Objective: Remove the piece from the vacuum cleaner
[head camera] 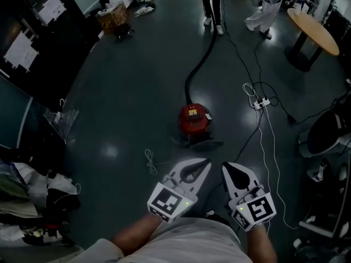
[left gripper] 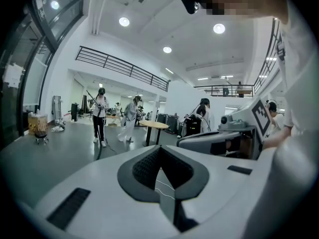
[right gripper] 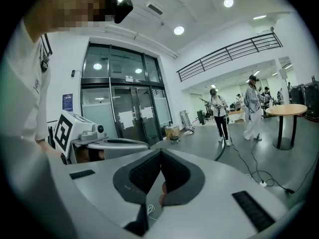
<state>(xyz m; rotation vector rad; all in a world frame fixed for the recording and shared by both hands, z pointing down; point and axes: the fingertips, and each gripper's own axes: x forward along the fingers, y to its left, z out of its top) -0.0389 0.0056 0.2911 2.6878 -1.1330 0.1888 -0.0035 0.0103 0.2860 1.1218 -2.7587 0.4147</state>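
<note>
The red vacuum cleaner (head camera: 193,121) stands on the dark floor, a short way ahead of both grippers. Its black hose (head camera: 204,59) runs away to a person (head camera: 211,1) standing at the far end. My left gripper (head camera: 205,162) is held low and near me, jaws shut with nothing between them; its tips meet in the left gripper view (left gripper: 159,149). My right gripper (head camera: 227,166) hangs beside it, also shut and empty (right gripper: 160,153). Neither gripper touches the vacuum cleaner. A sliver of red shows through the gap under the right jaws.
A white power strip (head camera: 260,103) with long cables lies right of the vacuum. A coiled white cord (head camera: 151,161) lies to its left. A round wooden table (head camera: 312,30) stands far right, a cart (head camera: 112,16) far left, clutter (head camera: 33,196) near left, dark equipment (head camera: 328,136) right.
</note>
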